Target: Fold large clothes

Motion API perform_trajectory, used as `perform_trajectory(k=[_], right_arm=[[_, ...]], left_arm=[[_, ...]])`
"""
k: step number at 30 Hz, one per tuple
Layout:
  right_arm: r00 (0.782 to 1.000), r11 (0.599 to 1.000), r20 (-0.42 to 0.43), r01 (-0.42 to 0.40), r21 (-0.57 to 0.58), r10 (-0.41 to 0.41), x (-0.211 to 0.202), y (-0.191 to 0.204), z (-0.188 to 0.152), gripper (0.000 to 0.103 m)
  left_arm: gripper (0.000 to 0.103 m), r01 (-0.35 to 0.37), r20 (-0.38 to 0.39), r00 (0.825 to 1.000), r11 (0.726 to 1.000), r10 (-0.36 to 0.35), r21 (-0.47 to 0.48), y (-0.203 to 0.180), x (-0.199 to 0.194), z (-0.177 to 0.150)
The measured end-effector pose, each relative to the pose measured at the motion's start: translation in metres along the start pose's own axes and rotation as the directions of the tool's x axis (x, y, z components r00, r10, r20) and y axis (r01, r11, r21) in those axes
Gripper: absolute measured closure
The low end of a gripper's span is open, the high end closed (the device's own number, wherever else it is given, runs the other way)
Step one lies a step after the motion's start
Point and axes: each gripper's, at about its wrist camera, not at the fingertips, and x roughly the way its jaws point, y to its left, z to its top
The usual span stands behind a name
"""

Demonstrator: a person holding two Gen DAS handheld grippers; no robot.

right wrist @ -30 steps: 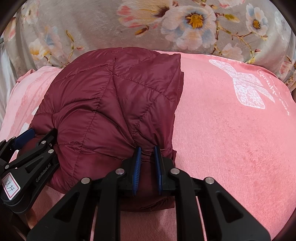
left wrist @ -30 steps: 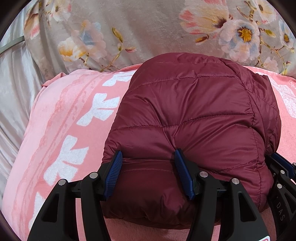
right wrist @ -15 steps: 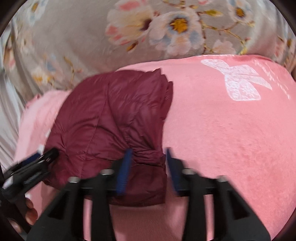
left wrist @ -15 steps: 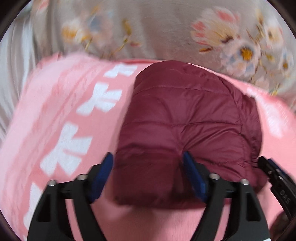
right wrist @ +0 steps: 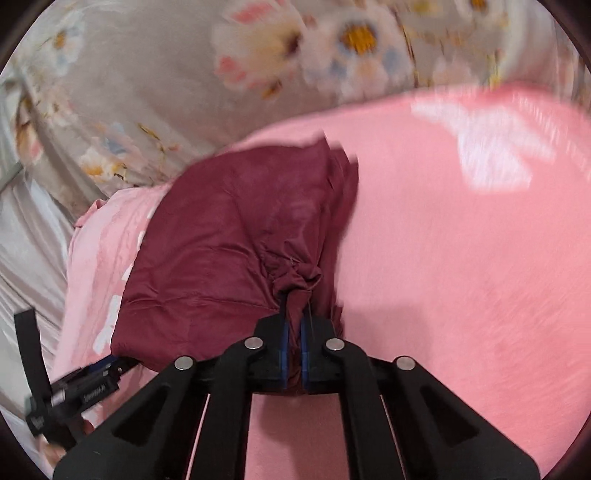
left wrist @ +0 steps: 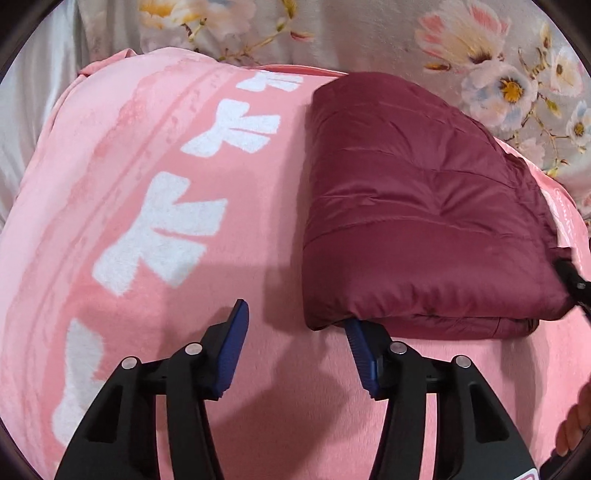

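A folded maroon quilted jacket lies on a pink blanket. My left gripper is open and empty at the jacket's near left corner; its right finger touches the jacket's near edge and its left finger is over the bare blanket. My right gripper is shut on a bunched fold of the jacket at its near right edge. The left gripper also shows low at the left of the right wrist view.
The pink blanket with white bow prints covers the bed. A grey floral quilt lies bunched behind it, and it also shows in the right wrist view. Pale satin sheet lies at the left.
My left gripper let go of the jacket, widened and drew back to the left. My right gripper opened briefly, then shut again on the jacket's right edge. The right view is blurred by motion.
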Motion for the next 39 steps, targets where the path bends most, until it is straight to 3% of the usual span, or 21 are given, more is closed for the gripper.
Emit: perform_trajectory(k=[4,10,13,16,21,26,30,34,39], right_arm=[[0.994,0.995,-0.077,0.071,-0.065,-0.076,0.033,0.001,-0.018,0.1],[0.986,0.977,-0.059,0.146,-0.157,-0.157,0.049,0.013,-0.032,0.097],[0.992,0.988,-0.052,0.111,-0.109,-0.117,0.036,0.006,-0.032,0.094],[0.998,1.0,-0.061,0.014,-0.007,-0.014,0.011,-0.005,-0.033,0.088],[0.978,0.992,-0.169,-0.119,0.045,0.125,0.004,-0.002,-0.052,0.084],[0.979,0.998,-0.19,-0.067,0.017,0.069,0.036,-0.003,-0.051,0.091],[0.986,0.999,-0.165,-0.038,0.005,0.038,0.05,-0.006,-0.043,0.099],[0.987,1.0,-0.161,-0.013,0.023,0.016,0.05,-0.01,-0.039,0.099],[0.997,0.997,-0.002,0.075,-0.02,-0.075,-0.007,-0.005,-0.034,0.094]], left_arm=[[0.052,-0.036,0.008,0.999,0.999,0.036,0.008,-0.001,0.013,-0.006],[0.052,-0.126,0.066,0.991,0.989,0.121,0.082,-0.014,0.009,-0.014],[0.055,-0.15,0.102,0.985,0.984,0.14,0.097,-0.017,-0.013,-0.017],[0.054,-0.15,0.173,0.976,0.983,0.13,0.107,-0.017,-0.043,-0.017],[0.054,-0.099,0.167,0.982,0.992,0.086,0.073,-0.012,-0.055,0.002],[0.054,-0.107,0.107,0.989,0.993,0.1,0.057,-0.019,-0.027,0.015],[0.05,-0.144,0.102,0.985,0.988,0.137,0.062,-0.025,-0.011,0.012],[0.049,-0.169,0.108,0.981,0.983,0.161,0.077,-0.032,-0.009,0.011],[0.051,-0.13,0.122,0.985,0.989,0.121,0.072,-0.03,-0.029,0.017]])
